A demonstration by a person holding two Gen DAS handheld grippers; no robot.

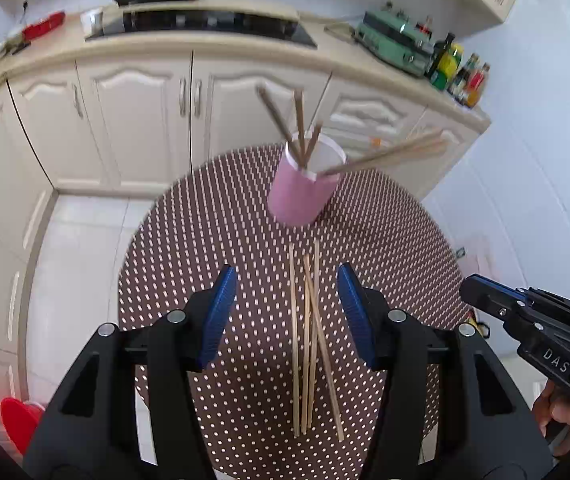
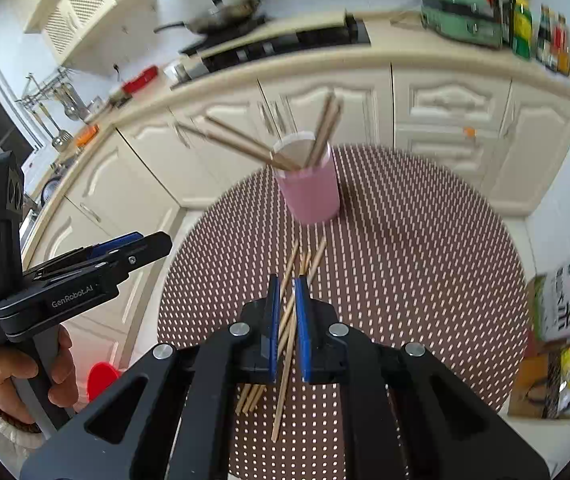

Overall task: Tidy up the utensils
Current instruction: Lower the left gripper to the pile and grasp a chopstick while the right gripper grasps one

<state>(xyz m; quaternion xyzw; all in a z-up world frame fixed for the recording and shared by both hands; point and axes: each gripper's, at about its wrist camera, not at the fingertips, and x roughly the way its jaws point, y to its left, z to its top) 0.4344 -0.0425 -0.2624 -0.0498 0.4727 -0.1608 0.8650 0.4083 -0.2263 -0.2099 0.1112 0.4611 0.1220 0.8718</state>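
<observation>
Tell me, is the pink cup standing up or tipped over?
Standing up. The pink cup rests on its base on the dotted table, open end upward, and chopsticks lean out of its top.

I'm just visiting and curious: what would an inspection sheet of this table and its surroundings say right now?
Surface: round table with a brown dotted cloth.
Job's things: pink cup holding several chopsticks; loose chopsticks lying on the cloth in front of it.
Clutter: nothing seen on the table.
Grippers: left gripper with jaws open above the loose chopsticks; right gripper with jaws shut, nothing seen held.
Cables: nothing seen.
Surroundings: cream cabinets, a hob with a pan, bottles, a red stool.
</observation>
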